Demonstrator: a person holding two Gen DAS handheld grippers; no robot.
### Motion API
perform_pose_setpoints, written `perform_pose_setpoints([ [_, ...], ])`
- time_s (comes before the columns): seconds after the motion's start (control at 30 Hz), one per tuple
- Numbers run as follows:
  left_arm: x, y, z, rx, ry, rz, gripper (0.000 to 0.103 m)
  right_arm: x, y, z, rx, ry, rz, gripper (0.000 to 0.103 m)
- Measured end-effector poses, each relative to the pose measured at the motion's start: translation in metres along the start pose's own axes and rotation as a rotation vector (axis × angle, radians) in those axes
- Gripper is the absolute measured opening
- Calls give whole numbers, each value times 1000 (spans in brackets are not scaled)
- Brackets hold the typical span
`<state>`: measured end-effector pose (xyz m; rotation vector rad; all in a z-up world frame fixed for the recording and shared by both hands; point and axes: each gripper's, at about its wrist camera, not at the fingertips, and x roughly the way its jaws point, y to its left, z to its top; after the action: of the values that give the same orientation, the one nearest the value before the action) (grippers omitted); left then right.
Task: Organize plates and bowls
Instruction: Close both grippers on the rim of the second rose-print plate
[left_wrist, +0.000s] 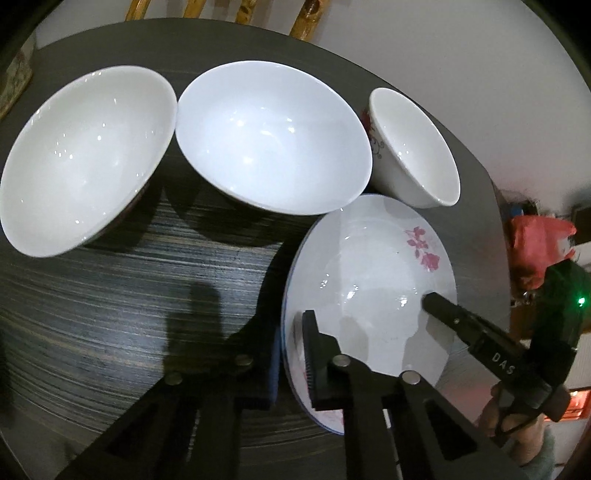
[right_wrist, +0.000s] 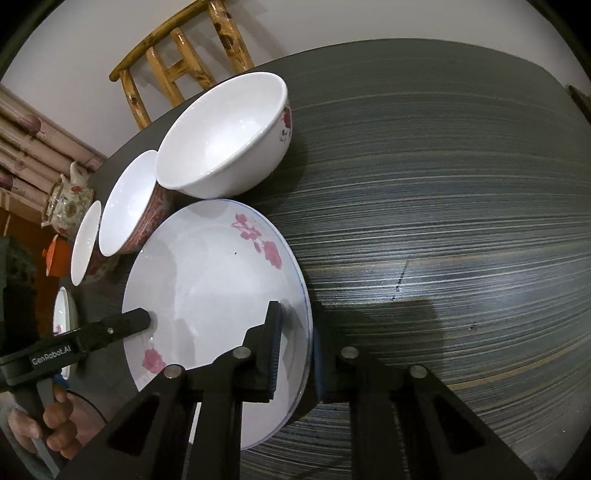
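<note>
The plate (left_wrist: 369, 280), white with pink flower prints and a thin blue rim line, is sitting on the dark striped table (left_wrist: 129, 295) and is serving as the reference point for everything else.

The left gripper (left_wrist: 291, 354) is straddling one edge of the plate: one finger is lying over the plate's inner face and the other is sitting outside the rim, with the rim between the pads. The fingers are pinching the plate's edge. In the right wrist view, the same gripper (right_wrist: 147, 317) is reaching onto the plate's opposite side, with the person's left hand (right_wrist: 55, 421) wrapped around its handle.

The right gripper (right_wrist: 295, 350) is doing the same on its own side: the rim is running between its two fingers, and they are closing on it. In the left wrist view, this gripper (left_wrist: 436, 302) is resting its tip on the plate's inner face.

Three bowls are standing upright in a row just beyond the plate. The small bowl (left_wrist: 413, 147), carrying a red flower pattern outside, is nearest the plate's far rim. The middle bowl (left_wrist: 273, 136) is standing beside it. The far bowl (left_wrist: 85, 158) is touching the middle bowl's rim, well apart from the plate.

Beyond the table, past the bowls, a wooden chair (right_wrist: 184, 55) is standing, and a floral teapot (right_wrist: 70, 203) is sitting off the table's edge.
</note>
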<state>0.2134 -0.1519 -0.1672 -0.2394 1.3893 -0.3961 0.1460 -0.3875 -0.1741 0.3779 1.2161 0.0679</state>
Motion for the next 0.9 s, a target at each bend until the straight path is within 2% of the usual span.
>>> perform_pose_setpoints([
  [0.53,-13,-3,-14,46,-22,7,9,-15,15,-14,-3,-27,-15,13],
  [0.9,-43,18,-31,37,-42,-5,10,-35,46,-31,-34,-43,-17,12],
])
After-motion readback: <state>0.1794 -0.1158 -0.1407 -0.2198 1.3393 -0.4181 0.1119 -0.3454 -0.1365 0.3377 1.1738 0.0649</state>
